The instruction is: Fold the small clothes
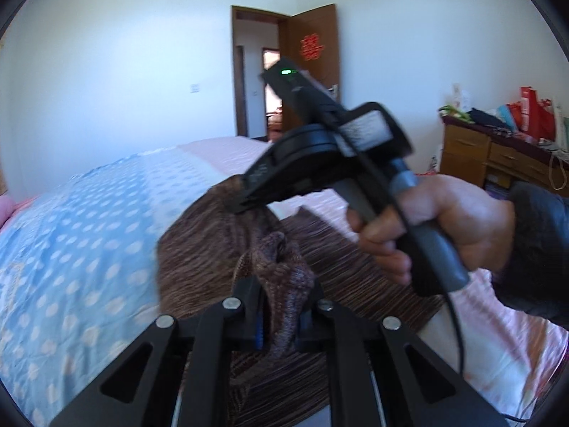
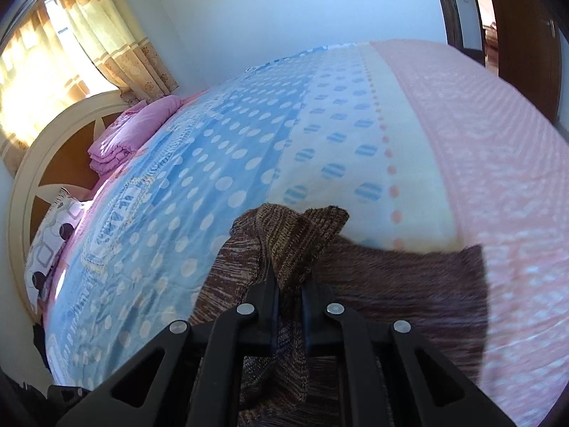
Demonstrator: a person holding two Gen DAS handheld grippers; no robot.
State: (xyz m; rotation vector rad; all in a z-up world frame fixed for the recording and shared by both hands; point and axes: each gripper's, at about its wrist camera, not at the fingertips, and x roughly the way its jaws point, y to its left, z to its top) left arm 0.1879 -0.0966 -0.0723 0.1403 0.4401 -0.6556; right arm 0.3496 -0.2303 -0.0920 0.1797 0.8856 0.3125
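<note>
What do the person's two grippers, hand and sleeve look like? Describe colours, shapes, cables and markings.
Both are black, with silver round bolts. The left gripper has blue finger linings. The right gripper has a grey-black handle, a green light, a white label and a black cable. The right hand is bare, with a dark sleeve.

The left wrist camera sits close over the bed [image 1: 71, 231], facing the door [image 1: 309, 67] and the right gripper [image 1: 245, 203]. The right one looks toward the headboard [image 2: 21, 192], seemingly tilted. Both share the brown knit [image 2: 409, 284] and bedspread.

Red double-happiness sign [image 1: 312, 47] on brown door [image 1: 313, 67]. Gripper label [image 1: 366, 126] and bedspread lettering [image 2: 122, 210] illegible.
</note>
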